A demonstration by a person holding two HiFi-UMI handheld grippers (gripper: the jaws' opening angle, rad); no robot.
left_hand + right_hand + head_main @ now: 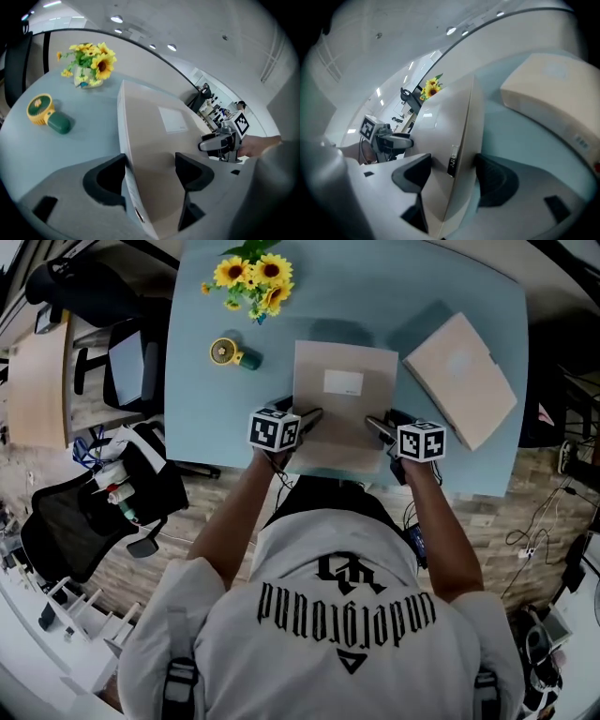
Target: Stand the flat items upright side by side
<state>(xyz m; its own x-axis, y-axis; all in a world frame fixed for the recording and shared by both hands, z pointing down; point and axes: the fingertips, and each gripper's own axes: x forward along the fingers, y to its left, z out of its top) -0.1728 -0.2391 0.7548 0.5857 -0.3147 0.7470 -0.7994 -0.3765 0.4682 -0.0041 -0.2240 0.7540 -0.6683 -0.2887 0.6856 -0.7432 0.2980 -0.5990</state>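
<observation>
While one flat box (pixel 461 379) lies aside, left gripper (pixel 314 415), right gripper (pixel 373 422), jaws seemingly clamped on second box (pixel 345 407).

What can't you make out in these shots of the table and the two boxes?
1. Label on the middle box: print too small in the head view, unreadable in the left gripper view.
2. Right box: cut off by the frame edge in the right gripper view.
3. Left gripper and right gripper: each straddles an edge of the middle box, but their own views don't show whether the jaws press it.
</observation>
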